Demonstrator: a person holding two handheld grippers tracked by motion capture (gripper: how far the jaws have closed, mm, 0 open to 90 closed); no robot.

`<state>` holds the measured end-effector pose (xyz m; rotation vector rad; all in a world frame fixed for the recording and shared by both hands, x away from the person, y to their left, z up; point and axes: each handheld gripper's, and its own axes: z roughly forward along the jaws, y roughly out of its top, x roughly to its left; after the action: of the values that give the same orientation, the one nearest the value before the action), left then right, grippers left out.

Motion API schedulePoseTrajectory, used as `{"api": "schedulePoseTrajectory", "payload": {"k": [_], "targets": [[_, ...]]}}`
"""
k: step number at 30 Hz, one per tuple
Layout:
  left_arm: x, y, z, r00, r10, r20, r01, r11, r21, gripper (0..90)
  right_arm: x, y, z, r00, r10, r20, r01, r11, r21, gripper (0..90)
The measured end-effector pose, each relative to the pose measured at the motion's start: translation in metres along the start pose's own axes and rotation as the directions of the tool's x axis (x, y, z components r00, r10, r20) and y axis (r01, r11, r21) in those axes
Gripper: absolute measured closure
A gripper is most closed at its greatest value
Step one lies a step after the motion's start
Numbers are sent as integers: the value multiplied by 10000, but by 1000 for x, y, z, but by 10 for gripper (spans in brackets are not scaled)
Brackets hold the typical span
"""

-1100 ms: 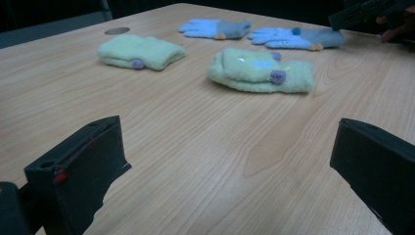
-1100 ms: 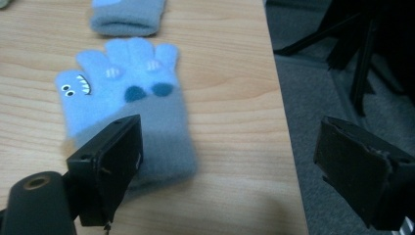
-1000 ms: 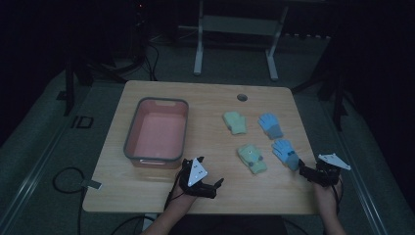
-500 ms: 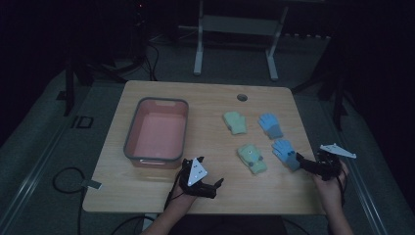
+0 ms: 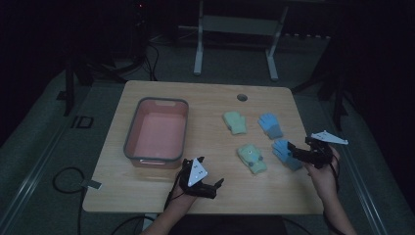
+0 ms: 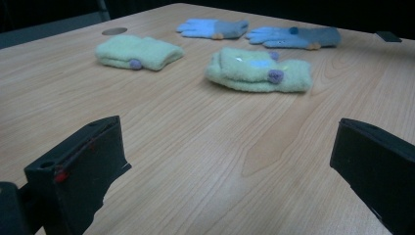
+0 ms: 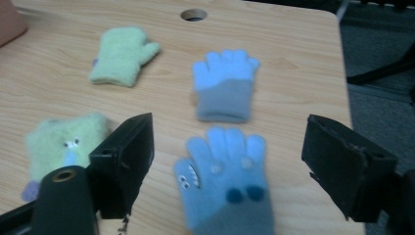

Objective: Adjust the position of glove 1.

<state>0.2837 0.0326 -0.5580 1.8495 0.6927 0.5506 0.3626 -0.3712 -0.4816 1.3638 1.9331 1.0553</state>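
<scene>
The right gripper point(image 5: 297, 150) hangs over the near blue glove point(image 7: 226, 182), which lies flat on the table point(image 5: 205, 100) between its jaws; these stand wide, have just been closing a little, and do not press on it, while its own view shows the glove's stitched eyes and dark dots. The left gripper point(image 5: 215, 185), jaws apart on nothing, has two green mittens point(image 6: 259, 69) ahead. The high view adds a pink tub point(image 5: 157, 132) beyond it and a dark room with grey floor.

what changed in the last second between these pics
The right tongs rose a little above the near blue glove; their jaws have just been closing slightly, still open, gripping nothing. The left tongs, all four gloves and the pink tub stayed put.
</scene>
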Motion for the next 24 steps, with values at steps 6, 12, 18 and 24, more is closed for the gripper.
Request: {"api": "schedulePoseTrajectory", "payload": {"k": [6, 12, 18, 24], "targets": [[0, 0, 0, 10000, 14, 4, -14, 10000, -3, 0, 9, 13, 15, 9989, -374, -297, 376, 9993, 56, 252], [0, 0, 0, 10000, -12, 18, 12, 10000, -5, 0, 15, 23, 25, 9975, -575, -421, 578, 9983, 56, 268], [0, 0, 0, 10000, 6, 38, -6, 10000, -16, 0, 23, 34, 37, 9955, -768, -557, 781, 9967, 214, 268], [0, 0, -1, 10000, 27, 45, -27, 10000, -46, 0, 32, 41, 46, 9923, -906, -847, 937, 9951, 328, 282]]}}
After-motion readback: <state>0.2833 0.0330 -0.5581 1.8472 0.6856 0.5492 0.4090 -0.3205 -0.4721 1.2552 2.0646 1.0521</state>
